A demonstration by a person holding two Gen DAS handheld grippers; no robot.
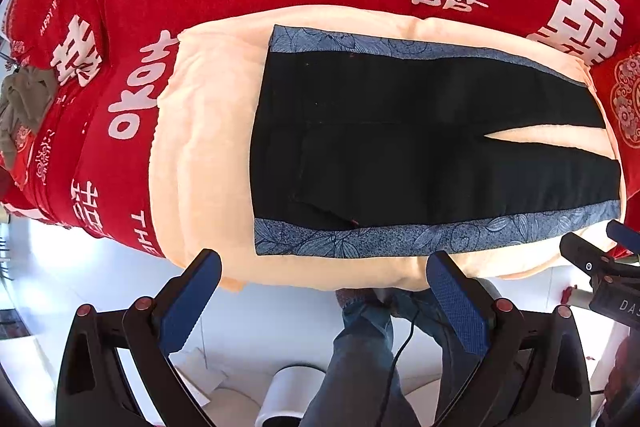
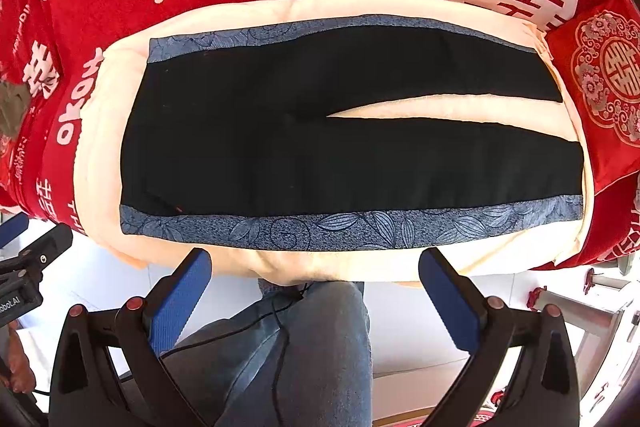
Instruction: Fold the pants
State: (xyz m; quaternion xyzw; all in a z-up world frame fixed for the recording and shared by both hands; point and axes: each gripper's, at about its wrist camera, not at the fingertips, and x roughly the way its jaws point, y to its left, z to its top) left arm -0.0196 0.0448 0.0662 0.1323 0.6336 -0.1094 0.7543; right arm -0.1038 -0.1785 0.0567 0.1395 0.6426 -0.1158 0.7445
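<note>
Pants (image 1: pixel 420 147) lie flat ahead, long axis left-right, waist left, legs right. Left gripper (image 1: pixel 324 291) nearer waist, right gripper (image 2: pixel 316 287) nearer legs; both wide open, empty.

My left wrist camera looked forward and down past its fingers (image 1: pixel 208 275) at the pants (image 1: pixel 400 147), from near the pad's (image 1: pixel 200 147) close edge. My right wrist camera faced the same way, further right, sharing pants (image 2: pixel 320 147) and pad (image 2: pixel 100 147).
</note>
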